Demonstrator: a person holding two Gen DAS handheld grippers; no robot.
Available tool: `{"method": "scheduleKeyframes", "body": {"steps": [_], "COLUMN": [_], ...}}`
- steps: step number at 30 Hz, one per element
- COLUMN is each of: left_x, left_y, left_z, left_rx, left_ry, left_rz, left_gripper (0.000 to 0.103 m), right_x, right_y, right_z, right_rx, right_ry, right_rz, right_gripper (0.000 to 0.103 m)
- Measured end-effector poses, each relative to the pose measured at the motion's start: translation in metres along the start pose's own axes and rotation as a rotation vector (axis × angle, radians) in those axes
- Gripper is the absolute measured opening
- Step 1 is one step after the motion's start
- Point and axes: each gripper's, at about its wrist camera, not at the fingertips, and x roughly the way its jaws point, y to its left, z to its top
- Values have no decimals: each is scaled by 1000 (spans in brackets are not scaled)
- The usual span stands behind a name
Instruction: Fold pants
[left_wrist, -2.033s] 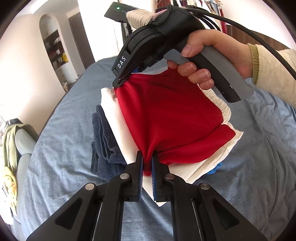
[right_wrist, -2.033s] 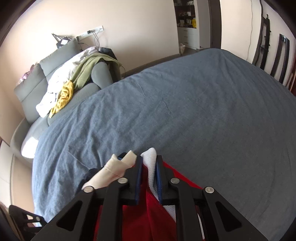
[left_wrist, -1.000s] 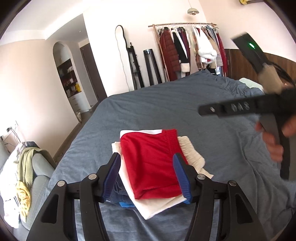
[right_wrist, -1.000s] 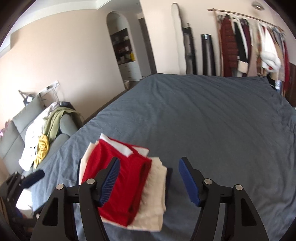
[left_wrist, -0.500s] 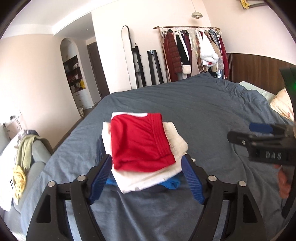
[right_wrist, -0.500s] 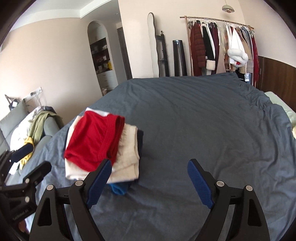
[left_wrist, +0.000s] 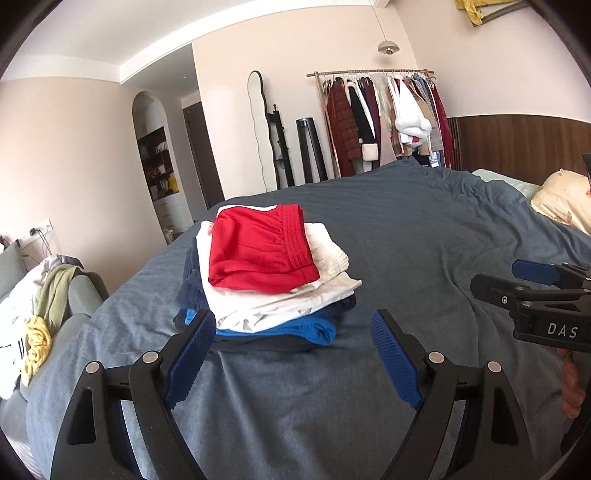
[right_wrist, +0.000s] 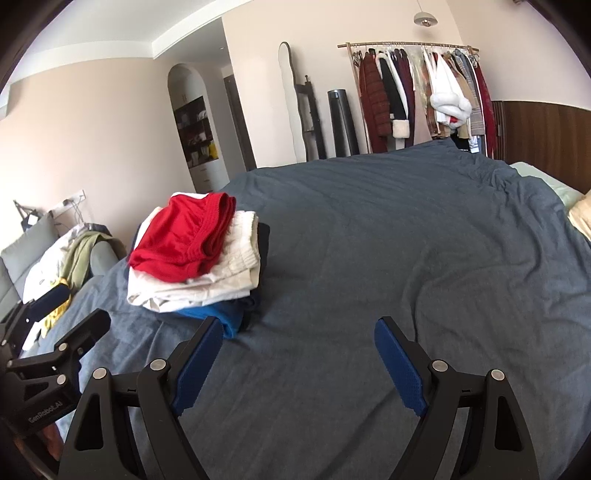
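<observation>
Right, both my tongs, left (left_wrist: 291, 354) and right (right_wrist: 299, 360), are spread wide and empty, while the folded red pants (left_wrist: 258, 251) top the stack (left_wrist: 280, 299) on the bed (left_wrist: 424, 236); clip that overhanging pile's edge and it could topple

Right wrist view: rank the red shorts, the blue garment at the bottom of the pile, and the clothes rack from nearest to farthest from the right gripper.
1. Blue garment, bottom of the pile, just beyond the right gripper, by its left jaw.
2. Red shorts, top of the pile, farther back and left.
3. Clothes rack, against the far wall beyond the bed.
</observation>
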Motion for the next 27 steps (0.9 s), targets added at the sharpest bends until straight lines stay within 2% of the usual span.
{"method": "scheduleKeyframes", "body": {"steps": [8, 13, 20, 27], "left_x": [-61, -85, -120, -140], "left_y": [4, 4, 10, 11], "left_z": [-5, -5, -13, -20], "left_rx": [-13, -2, -54, -73], "left_ry": [-65, -69, -96, -83], "left_rz": [-19, -15, -23, -34], "left_gripper": [88, 88, 90, 91], "right_x": [-60, -93, -130, -160], "right_y": [12, 22, 31, 36], "right_z": [-23, -32, -45, -56], "right_rx": [-19, -27, -43, -53], "right_ry": [-67, -93, -108, -127], "right_rz": [-17, -49, -71, -85], "right_gripper": [85, 85, 85, 85]}}
